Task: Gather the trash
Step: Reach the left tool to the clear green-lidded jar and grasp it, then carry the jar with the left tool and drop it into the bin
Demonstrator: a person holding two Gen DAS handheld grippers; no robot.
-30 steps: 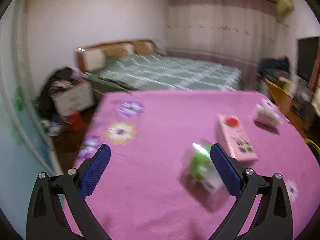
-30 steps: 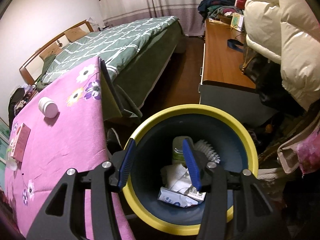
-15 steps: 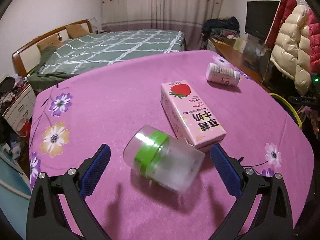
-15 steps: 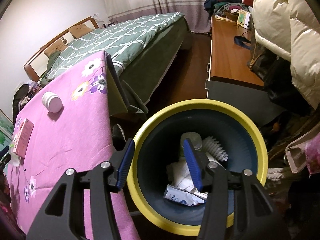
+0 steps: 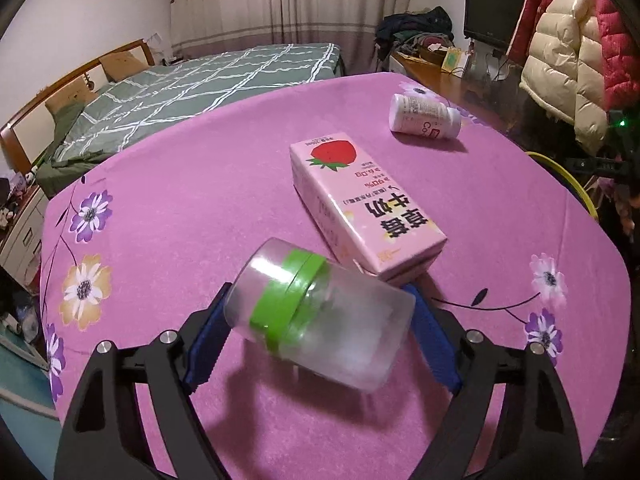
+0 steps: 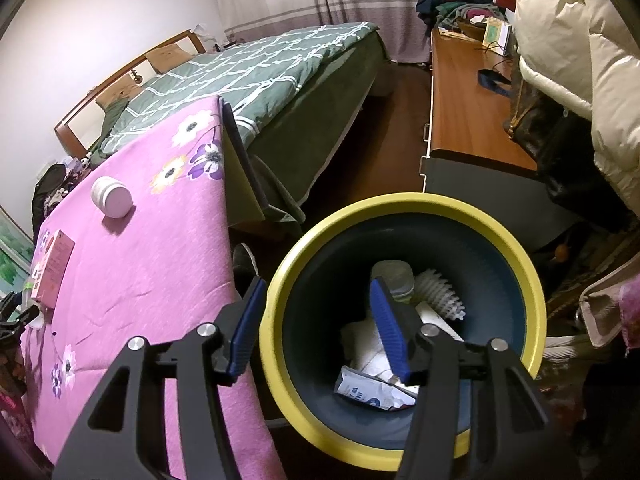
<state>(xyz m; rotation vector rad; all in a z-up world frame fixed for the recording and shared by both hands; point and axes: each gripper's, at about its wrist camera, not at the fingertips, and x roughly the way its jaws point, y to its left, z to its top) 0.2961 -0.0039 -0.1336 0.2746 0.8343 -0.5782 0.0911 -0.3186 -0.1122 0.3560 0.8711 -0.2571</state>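
Observation:
A clear plastic jar [image 5: 320,312] with a green band lies on its side on the pink flowered tablecloth [image 5: 180,184]. My left gripper [image 5: 316,292] is closing around it, and its blue pads touch the jar's two ends. Just behind lie a pink strawberry milk carton [image 5: 360,204] and, farther right, a white bottle [image 5: 424,116]. My right gripper [image 6: 317,282] hangs open and empty over the near rim of a yellow-rimmed dark bin [image 6: 400,200] that holds a white brush [image 6: 440,296] and a crumpled packet [image 6: 372,392]. The right wrist view shows the carton [image 6: 54,264] and the bottle [image 6: 112,198] too.
The bin stands on the floor close against the table's right edge. A bed with a green checked cover [image 6: 260,72] lies beyond the table. A wooden desk [image 6: 464,92] and hanging padded coats [image 6: 580,48] crowd the right side. A dark screen [image 5: 496,4] stands at the back.
The left gripper swung over the jar and sank, and its jaws narrowed from wide apart onto the jar's ends. The right gripper stayed over the bin, its jaws slightly wider.

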